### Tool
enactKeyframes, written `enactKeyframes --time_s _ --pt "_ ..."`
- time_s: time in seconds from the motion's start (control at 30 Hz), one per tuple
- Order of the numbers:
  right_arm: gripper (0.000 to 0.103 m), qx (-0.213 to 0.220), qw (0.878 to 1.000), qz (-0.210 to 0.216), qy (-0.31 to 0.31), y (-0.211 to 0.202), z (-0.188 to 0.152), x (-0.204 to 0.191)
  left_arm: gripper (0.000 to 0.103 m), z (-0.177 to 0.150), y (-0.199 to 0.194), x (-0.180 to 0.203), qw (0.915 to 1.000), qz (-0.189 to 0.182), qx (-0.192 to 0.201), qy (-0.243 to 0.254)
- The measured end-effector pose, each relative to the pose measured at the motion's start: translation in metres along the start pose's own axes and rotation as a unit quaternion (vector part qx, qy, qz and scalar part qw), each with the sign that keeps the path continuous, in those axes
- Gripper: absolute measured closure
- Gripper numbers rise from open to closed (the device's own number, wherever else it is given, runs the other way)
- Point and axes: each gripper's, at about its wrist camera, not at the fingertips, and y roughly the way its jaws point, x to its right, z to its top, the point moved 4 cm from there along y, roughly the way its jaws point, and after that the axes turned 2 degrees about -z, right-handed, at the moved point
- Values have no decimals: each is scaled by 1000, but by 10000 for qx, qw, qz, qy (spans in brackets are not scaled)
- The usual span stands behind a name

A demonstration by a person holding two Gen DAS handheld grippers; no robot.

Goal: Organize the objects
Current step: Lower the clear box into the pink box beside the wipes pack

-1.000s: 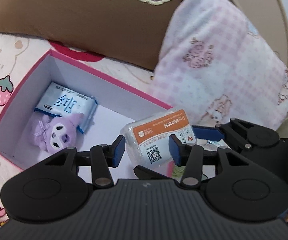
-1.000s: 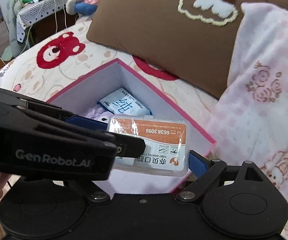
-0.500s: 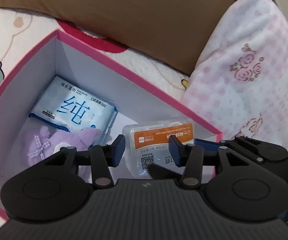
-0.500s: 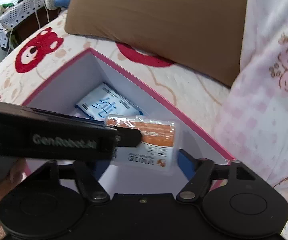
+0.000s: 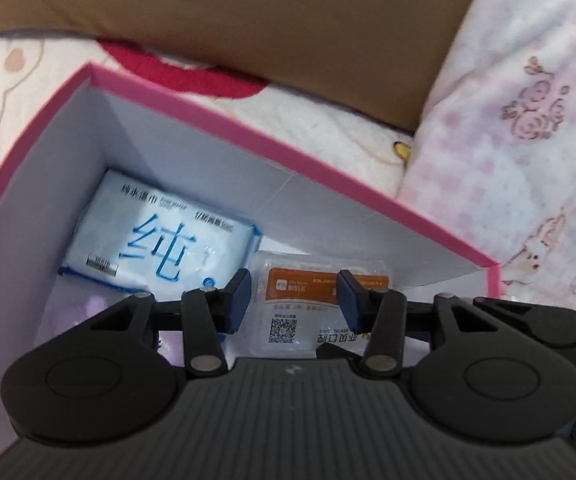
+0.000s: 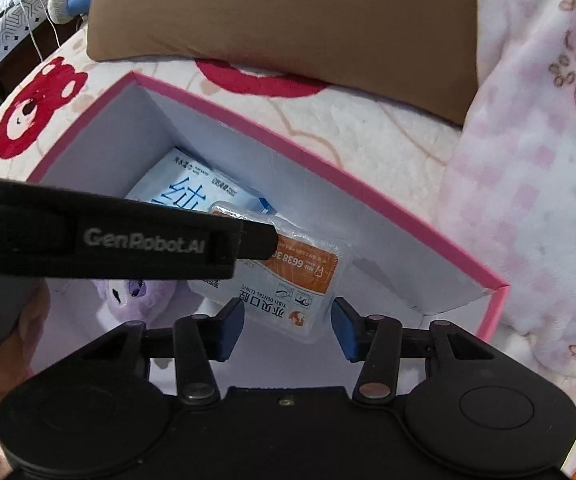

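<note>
The clear floss box (image 6: 284, 280) carries an orange label reading "6638 30…" and "YIBEI DENTAL CLINIC", with a QR code. It hangs inside the pink-rimmed box (image 5: 328, 178), near its right end, beside a blue-white wipes pack (image 5: 160, 240) printed with a large "纯". The left gripper (image 5: 294, 300), marked "GenRobot.AI", is clamped on it. The right gripper (image 6: 288, 326) has just been closing, its blue pads flanking the near edge without pressing

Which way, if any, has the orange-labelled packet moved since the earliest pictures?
Yes. The orange-labelled packet has gone down past the pink box's rim, now low inside beside the blue wipes pack.
</note>
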Motion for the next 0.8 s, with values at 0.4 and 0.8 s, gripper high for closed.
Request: enactKeyframes --time_s 0.4,0.8 --pt "55 -226 9982 -76 -554 22 -8 -2 65 -8 20 14 9963 623 45 589" --pt "59 -164 9994 -261 -157 33 0 1 64 -3 29 12 9972 630 118 387"
